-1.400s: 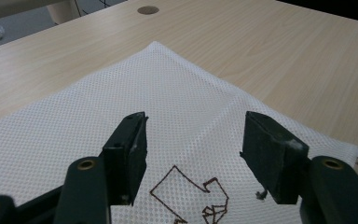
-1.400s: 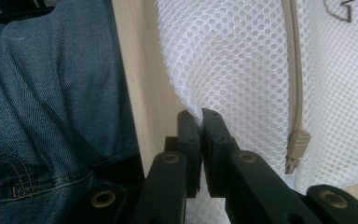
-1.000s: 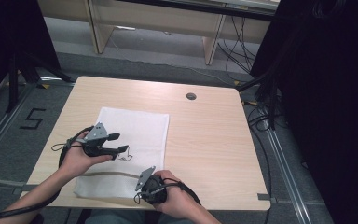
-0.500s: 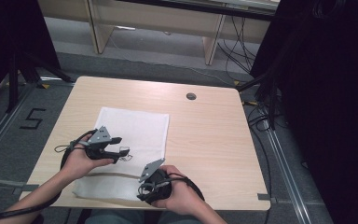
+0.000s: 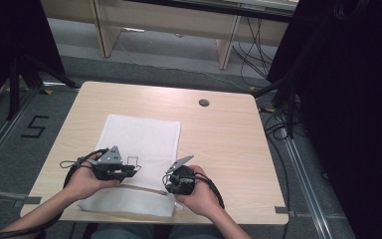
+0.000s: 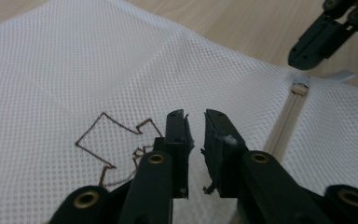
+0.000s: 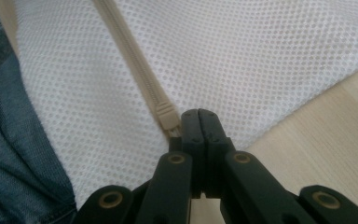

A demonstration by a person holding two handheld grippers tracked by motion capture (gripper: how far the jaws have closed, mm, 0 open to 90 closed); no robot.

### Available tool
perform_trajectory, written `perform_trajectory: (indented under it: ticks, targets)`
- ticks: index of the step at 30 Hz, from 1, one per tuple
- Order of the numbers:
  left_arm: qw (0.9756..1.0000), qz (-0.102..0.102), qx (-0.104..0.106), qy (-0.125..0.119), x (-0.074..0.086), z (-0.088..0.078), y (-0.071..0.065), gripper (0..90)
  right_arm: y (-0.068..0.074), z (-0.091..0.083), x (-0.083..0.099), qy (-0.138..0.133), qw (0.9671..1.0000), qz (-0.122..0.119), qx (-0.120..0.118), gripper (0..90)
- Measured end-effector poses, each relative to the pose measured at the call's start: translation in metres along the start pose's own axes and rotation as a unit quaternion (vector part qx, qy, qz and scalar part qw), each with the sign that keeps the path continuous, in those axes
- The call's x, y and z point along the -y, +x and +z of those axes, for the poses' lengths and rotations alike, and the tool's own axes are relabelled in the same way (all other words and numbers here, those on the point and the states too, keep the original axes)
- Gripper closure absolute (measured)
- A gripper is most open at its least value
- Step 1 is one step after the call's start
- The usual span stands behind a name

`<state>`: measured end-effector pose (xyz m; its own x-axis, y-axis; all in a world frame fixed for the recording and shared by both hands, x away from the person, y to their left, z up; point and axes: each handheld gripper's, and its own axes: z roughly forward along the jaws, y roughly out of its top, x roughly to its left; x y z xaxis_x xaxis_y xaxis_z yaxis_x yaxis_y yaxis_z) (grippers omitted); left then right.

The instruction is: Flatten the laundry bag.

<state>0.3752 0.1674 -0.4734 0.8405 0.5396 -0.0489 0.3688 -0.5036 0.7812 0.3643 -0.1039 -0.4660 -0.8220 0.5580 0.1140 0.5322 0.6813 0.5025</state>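
High view: on the left, left gripper held low over a white mesh bag. Flat on the pale wooden worktop, that bag, near the front edge. Flat and thin, with nothing seen inside it. In the left gripper view, jaws just now closing, a small gap left between them, a bit of white mesh caught there; hard to tell if squeezed tight. Beside them on the mesh, a brown thread drawing. Across the bag near its front, a beige zipper, done up along the stretch seen. At its right end, right gripper, jaws just now closing and now pressed together. In the right gripper view, zipper slider right at the jaw tips, touching them.
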Motion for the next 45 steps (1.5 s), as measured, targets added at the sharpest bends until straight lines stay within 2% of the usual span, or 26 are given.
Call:
perform_trajectory:
  ticks: [3,4,5,6,8,9,10,11,12,14,15,16,18,19,20,21,22,27,28,29,31,32,33,34,38,45]
  targets:
    - [0.9999,-0.005,0.006,0.013,0.007,-0.009,-0.003,83.8,-0.002,0.003,-0.001,0.004,0.9999,0.009,0.001,90.0]
    - [0.9996,-0.022,0.008,0.017,0.011,-0.01,-0.005,84.1,-0.004,0.005,-0.001,0.002,1.0,0.005,0.003,90.0]
    - [0.9993,-0.015,0.001,0.034,0.014,-0.013,-0.004,84.1,-0.004,0.006,-0.002,0.006,0.9999,0.009,0.003,90.0]
    - [0.999,-0.028,0.004,0.034,0.02,-0.013,-0.004,84.1,-0.006,0.008,-0.003,0.006,1.0,0.003,0.003,90.0]
    - [0.9984,-0.036,0.004,0.044,0.026,-0.012,-0.002,83.7,-0.007,0.012,-0.005,0.012,0.9999,0.011,0.003,90.0]
    - [0.9983,-0.026,0.008,0.052,0.027,-0.011,0.0,83.3,-0.009,0.015,-0.007,0.012,0.9999,0.003,0.001,90.0]
    - [0.9983,-0.036,0.009,0.046,0.028,-0.009,-0.001,83.2,-0.008,0.017,-0.007,0.017,0.9998,0.009,0.0,90.0]
    - [0.9979,-0.028,0.011,0.058,0.028,-0.008,0.001,83.3,-0.01,0.02,-0.007,0.016,0.9999,0.001,0.002,90.0]
    - [0.9974,-0.037,0.008,0.061,0.028,-0.005,0.0,83.5,-0.01,0.022,-0.007,0.02,0.9998,0.005,0.001,90.0]
    - [0.9964,-0.023,0.01,0.081,0.029,-0.002,0.001,84.0,-0.01,0.025,-0.006,0.025,0.9997,-0.001,0.004,90.0]
    - [0.9957,-0.03,0.01,0.087,0.03,0.001,-0.001,84.3,-0.01,0.026,-0.006,0.025,0.9997,-0.001,0.005,90.0]
    - [0.9953,-0.028,0.01,0.092,0.031,0.003,-0.002,84.4,-0.01,0.026,-0.005,0.025,0.9997,-0.001,0.006,89.1]
    - [0.9942,-0.004,0.011,0.107,0.031,0.004,-0.003,84.4,-0.01,0.027,-0.004,0.028,0.9996,-0.002,0.01,88.2]
    - [0.994,-0.011,0.009,0.109,0.031,0.006,-0.004,84.4,-0.009,0.028,-0.004,0.026,0.9996,-0.004,0.012,88.2]
    - [0.9936,-0.005,0.006,0.113,0.031,0.007,-0.005,84.4,-0.008,0.028,-0.005,0.027,0.9995,-0.004,0.013,88.2]
    - [0.9913,0.019,0.01,0.13,0.03,0.006,-0.003,84.5,-0.008,0.028,-0.005,0.029,0.9994,-0.009,0.015,88.2]
    - [0.9909,0.024,0.01,0.132,0.03,0.006,-0.003,84.5,-0.007,0.028,-0.005,0.029,0.9994,-0.012,0.018,88.2]
    - [0.991,0.021,0.011,0.132,0.03,0.007,-0.002,84.7,-0.007,0.028,-0.004,0.029,0.9994,-0.009,0.019,89.3]
    - [0.9911,0.019,0.011,0.131,0.03,0.007,-0.003,84.7,-0.006,0.027,-0.004,0.032,0.9993,0.002,0.02,89.6]
    - [0.9914,0.016,0.011,0.129,0.03,0.008,-0.004,84.7,-0.008,0.027,-0.004,0.032,0.9993,-0.004,0.018,90.0]
    - [0.9916,0.018,0.013,0.128,0.029,0.01,-0.005,84.6,-0.009,0.026,-0.003,0.034,0.9993,0.0,0.017,90.0]
    - [0.9915,0.016,0.014,0.128,0.028,0.011,-0.006,84.5,-0.008,0.025,-0.002,0.037,0.9991,0.01,0.017,90.0]
    - [0.9912,0.018,0.014,0.13,0.026,0.013,-0.007,84.5,-0.011,0.025,-0.001,0.037,0.9992,0.001,0.018,90.0]
    - [0.9909,0.025,0.015,0.131,0.024,0.014,-0.008,84.4,-0.011,0.023,0.0,0.042,0.9989,0.006,0.02,90.0]
    - [0.9909,0.025,0.023,0.13,0.018,0.023,-0.012,84.4,-0.015,0.018,0.005,0.052,0.9983,0.011,0.024,90.0]
    - [0.9904,0.041,0.032,0.128,0.005,0.04,-0.023,84.4,-0.027,0.007,0.016,0.065,0.997,0.017,0.037,89.8]
